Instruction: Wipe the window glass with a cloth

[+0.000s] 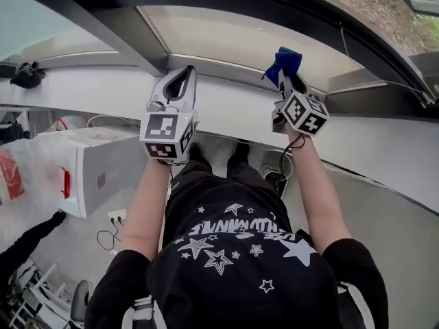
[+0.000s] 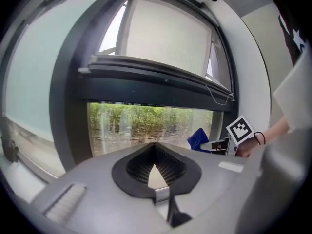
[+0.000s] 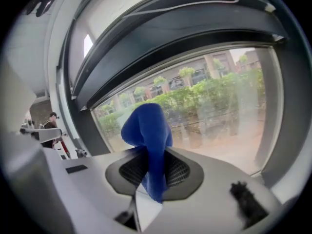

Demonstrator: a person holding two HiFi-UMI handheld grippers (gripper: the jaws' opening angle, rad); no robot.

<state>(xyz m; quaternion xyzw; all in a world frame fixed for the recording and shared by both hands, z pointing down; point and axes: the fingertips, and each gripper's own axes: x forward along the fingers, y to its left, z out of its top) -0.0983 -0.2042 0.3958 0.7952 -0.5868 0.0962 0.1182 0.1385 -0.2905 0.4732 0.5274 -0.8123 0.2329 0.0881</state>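
A blue cloth [image 1: 287, 59] is bunched up and pinched in my right gripper [image 1: 288, 74], which is raised close to the window glass [image 1: 240, 36]. In the right gripper view the cloth [image 3: 146, 130] stands up out of the shut jaws of the right gripper [image 3: 148, 152] and hides their tips, with the pane [image 3: 214, 111] and green bushes behind it. My left gripper [image 1: 186, 72] is held up beside it to the left, shut and empty. The left gripper view has the left gripper [image 2: 155, 145] before the glass [image 2: 146, 126], with the cloth [image 2: 197, 138] off to the right.
A dark window frame bar [image 1: 123, 19] crosses diagonally above the left gripper. The white sill [image 1: 89, 88] runs below the glass, with a black object [image 1: 27, 74] at its far left. A white box [image 1: 92, 166] stands on the floor at left. Cables [image 1: 280, 178] lie by the person's feet.
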